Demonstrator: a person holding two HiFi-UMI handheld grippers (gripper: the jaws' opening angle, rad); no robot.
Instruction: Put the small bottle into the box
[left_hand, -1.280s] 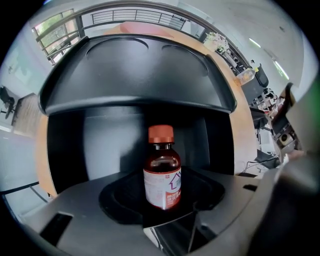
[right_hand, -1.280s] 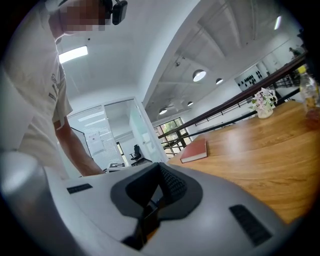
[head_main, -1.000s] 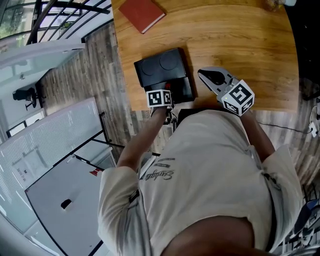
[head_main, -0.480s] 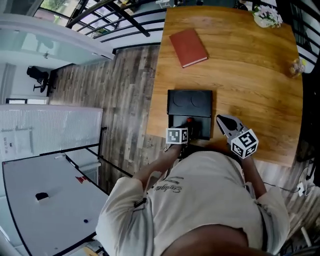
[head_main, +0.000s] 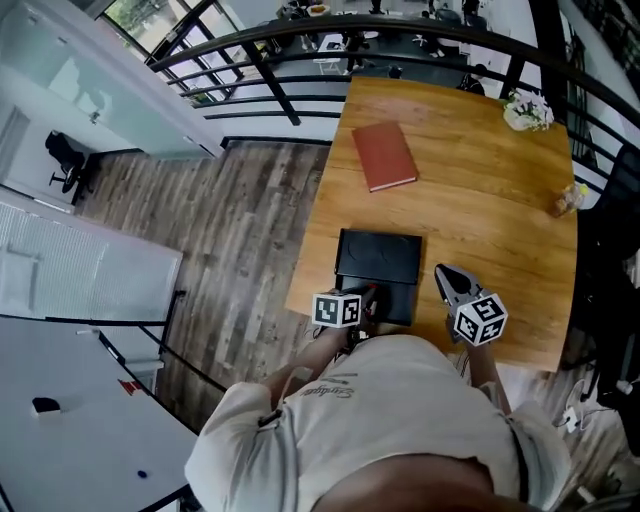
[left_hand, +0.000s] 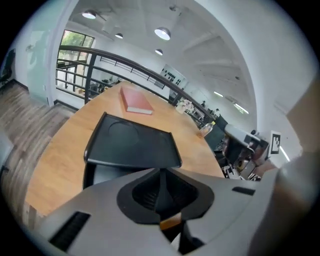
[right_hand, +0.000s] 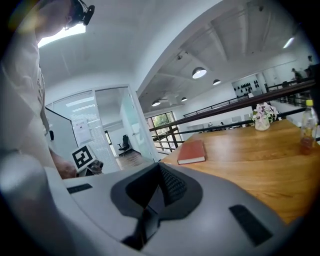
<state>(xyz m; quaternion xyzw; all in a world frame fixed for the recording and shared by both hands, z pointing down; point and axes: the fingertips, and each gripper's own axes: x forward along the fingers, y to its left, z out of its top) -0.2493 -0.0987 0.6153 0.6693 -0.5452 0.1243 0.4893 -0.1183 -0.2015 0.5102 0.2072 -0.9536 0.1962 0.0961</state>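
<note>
I have the left gripper (head_main: 366, 299) at the near edge of the black box (head_main: 378, 258), low in the frame's centre. Its jaws are closing and already meet in the left gripper view, with nothing between them. The box lid (left_hand: 132, 145) stands open, tilted up over the base. A small red speck (head_main: 373, 291) shows in the open lower half of the box, just beside the left gripper. I take it for the small bottle, though it is too small to be sure. The right gripper (head_main: 443, 273) hovers over the counter (head_main: 480, 200) just right of the box, its jaws pressed together and empty. Further up the counter lies a red book (head_main: 385, 155). A yellow-capped bottle (head_main: 568, 198) stands at the right edge.
</note>
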